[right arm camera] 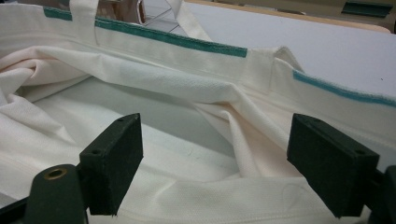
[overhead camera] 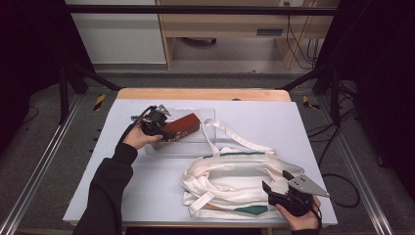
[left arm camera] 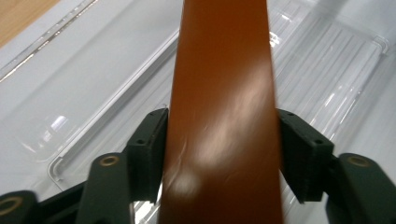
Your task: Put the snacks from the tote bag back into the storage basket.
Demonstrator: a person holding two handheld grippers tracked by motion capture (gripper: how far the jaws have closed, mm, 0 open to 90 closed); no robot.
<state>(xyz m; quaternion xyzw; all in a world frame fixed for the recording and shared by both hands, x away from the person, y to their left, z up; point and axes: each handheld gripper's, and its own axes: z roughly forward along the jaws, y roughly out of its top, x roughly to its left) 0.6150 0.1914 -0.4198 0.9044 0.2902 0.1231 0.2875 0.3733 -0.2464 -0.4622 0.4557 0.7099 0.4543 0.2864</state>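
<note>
A brown oblong box [overhead camera: 182,127] lies in a shallow clear plastic tray [overhead camera: 207,115] at the table's left middle. My left gripper [overhead camera: 164,131] straddles the box's near end. In the left gripper view the box [left arm camera: 224,93] runs up between the jaws. Both pads [left arm camera: 150,144] stand right beside its sides without clearly pressing, so this gripper is open. A white cloth tote bag [overhead camera: 230,178] with green trim and long straps lies crumpled at the front right. My right gripper [overhead camera: 277,182] hovers at the bag's right rim, open. Its wide-apart jaws flank loose cloth [right arm camera: 196,93] at the bag's mouth.
The tray [left arm camera: 93,88] has ribbed walls and a raised rim around the box. A light grey mat [overhead camera: 293,122] covers the wooden table. One bag strap [overhead camera: 230,133] reaches over the tray's right end. Black frame posts stand at both far sides.
</note>
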